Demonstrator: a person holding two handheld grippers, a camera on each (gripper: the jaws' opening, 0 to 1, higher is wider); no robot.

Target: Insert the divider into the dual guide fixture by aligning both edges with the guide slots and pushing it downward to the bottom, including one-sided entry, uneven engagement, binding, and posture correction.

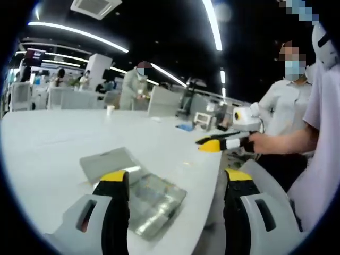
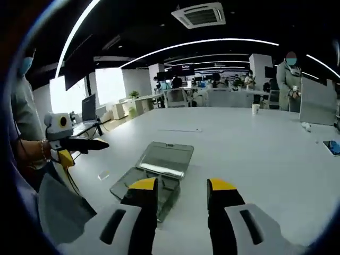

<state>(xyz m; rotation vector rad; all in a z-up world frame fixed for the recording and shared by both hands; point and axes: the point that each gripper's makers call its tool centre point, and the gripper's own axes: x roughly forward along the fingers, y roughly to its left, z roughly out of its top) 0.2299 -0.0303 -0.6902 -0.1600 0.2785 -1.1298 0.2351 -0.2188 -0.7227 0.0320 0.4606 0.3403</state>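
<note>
Right gripper view, divider [image 2: 166,158] on table [image 2: 255,154] beyond parted empty jaws, left gripper's [image 1: 175,183] jaws wide.

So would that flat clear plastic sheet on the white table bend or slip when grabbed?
The flat clear plastic sheet looks thin, so probably light and slightly flexible. Its glossy surface suggests it may slide on the smooth white table. Lying flat, its edge seems hard to pinch.
</note>
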